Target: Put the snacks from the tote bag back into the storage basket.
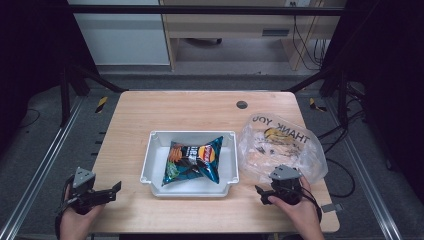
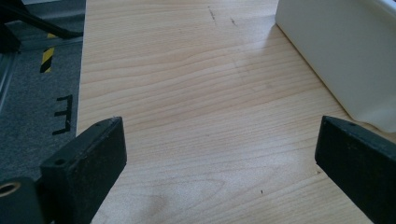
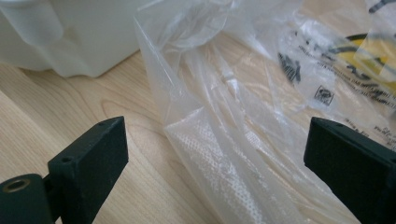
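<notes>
Two handheld grippers sit at the near edge of the pale wooden table, and neither holds anything. The right gripper rests near the near right corner with its jaws wide apart; in the right gripper view its jaws frame the crumpled edge of the clear plastic "THANK YOU" shopping bag, which lies flat and slack along the right edge of the table, just beside the tray. Whether a jaw already touches the film I cannot tell, but no fold is pinched between them. The left gripper hovers at the near left corner, jaws likewise spread over bare wood, with the tray's white wall off to one side.

The dark blue and orange crisp packet lies inside the shallow white plastic tray, which stands at the middle of the table towards the near edge. It is untouched by either tool.

Judging from this layout, the work looks to be bagging the packet, and it is at its very start: the bag is not yet gripped or opened, and the packet is not yet lifted. Left to do, as it seems: pinch the bag's rim, spread its mouth, fetch the packet from the tray and slide it in.
</notes>
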Tool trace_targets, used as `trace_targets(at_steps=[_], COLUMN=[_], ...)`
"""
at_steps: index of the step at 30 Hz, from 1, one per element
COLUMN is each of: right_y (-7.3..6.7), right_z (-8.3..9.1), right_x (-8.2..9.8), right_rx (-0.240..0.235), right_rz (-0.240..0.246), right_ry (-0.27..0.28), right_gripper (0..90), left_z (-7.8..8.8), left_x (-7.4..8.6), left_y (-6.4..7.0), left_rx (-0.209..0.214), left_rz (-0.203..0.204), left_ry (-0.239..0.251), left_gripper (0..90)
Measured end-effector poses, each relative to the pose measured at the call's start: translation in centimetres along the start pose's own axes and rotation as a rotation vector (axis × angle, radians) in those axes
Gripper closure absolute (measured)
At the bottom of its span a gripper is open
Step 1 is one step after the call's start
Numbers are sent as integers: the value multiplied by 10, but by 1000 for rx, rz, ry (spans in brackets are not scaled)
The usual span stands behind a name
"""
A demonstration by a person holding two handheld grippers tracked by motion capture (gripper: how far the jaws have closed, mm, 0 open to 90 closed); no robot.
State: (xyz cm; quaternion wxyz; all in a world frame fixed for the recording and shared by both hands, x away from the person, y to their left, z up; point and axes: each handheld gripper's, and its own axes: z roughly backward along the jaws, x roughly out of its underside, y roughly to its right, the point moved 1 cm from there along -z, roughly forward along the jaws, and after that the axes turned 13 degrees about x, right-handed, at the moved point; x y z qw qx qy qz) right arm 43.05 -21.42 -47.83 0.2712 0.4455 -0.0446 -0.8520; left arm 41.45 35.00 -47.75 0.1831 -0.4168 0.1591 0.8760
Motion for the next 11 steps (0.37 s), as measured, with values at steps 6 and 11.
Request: trace_targets(at_steps=[6, 11], right_y=[-1, -1], right_z=[-2, 0], right_x=[2, 4], right_rx=[-10, -5], right_rz=[-15, -15], right_ry=[-21, -14], right_gripper=[66, 65], left_z=[-1, -3], left_x=[-1, -2], left_y=[0, 2], left_rx=[-10, -1], left_rz=[-9, -19], left_ry=[3, -1], left_gripper=[18, 19])
